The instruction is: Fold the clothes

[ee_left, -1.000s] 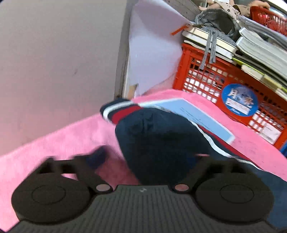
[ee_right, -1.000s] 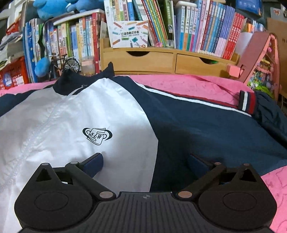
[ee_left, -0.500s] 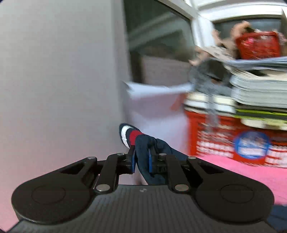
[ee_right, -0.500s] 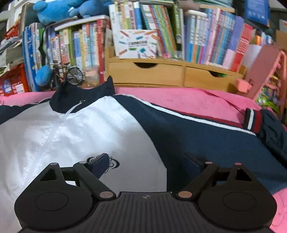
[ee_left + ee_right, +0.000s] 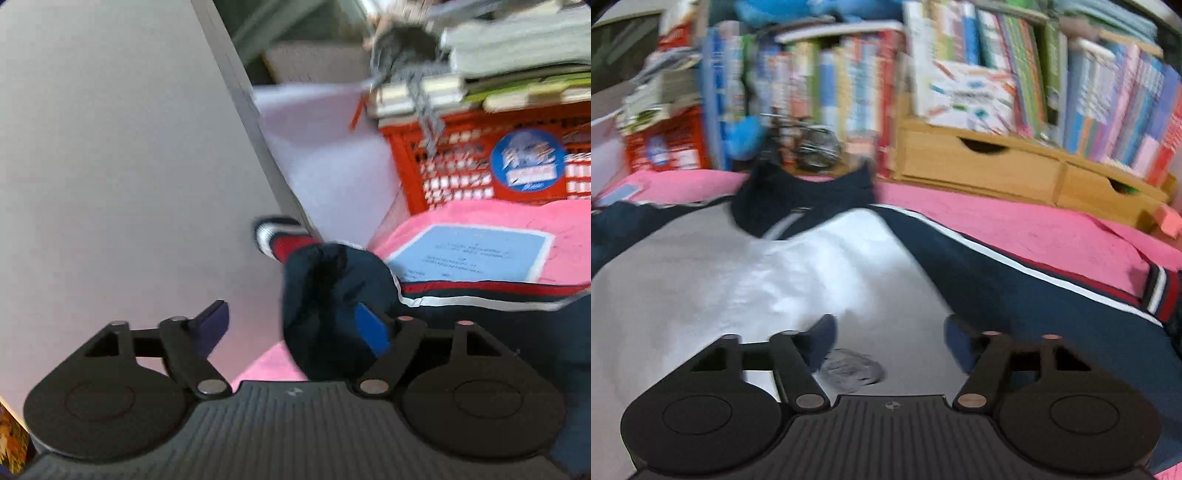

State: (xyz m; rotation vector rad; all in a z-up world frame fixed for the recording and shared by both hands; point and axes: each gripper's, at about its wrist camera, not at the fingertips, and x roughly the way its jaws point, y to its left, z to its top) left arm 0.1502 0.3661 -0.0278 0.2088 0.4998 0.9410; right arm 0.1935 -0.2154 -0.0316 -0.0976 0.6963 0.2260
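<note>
We see our left claw (image 5: 295, 325) with its jaws opening, standing well apart. The navy sleeve (image 5: 332, 291) of the jacket bunches up between them, leaning against the right-hand pad while the left-hand pad is clear of it, so nothing is clamped. The striped cuff (image 5: 275, 240) in white, red and navy juts out just ahead of the claw, near a pale wall panel (image 5: 122, 166) that fills the side left of the claw. Ahead and to the right of this claw lies a light blue sheet of paper (image 5: 476, 251) on the pink blanket (image 5: 480, 214), and beyond that stands a red crate (image 5: 461, 162) with a round blue sticker, books stacked on top of it.

Our right claw (image 5: 888, 339) hangs over the front of the jacket (image 5: 775, 280), jaws closing but with a wide gap left. Only the flat white fabric and a blurred printed logo (image 5: 851, 369) lie below that gap; we cannot tell whether the pads touch the cloth, and nothing is pinched. Ahead of this claw sits the dark collar (image 5: 801, 199); to its right the navy sleeve runs out to a second striped cuff (image 5: 1163, 291). Beyond the jacket we see the pink blanket, a wooden drawer unit (image 5: 997, 166) and rows of books (image 5: 997, 55).
</note>
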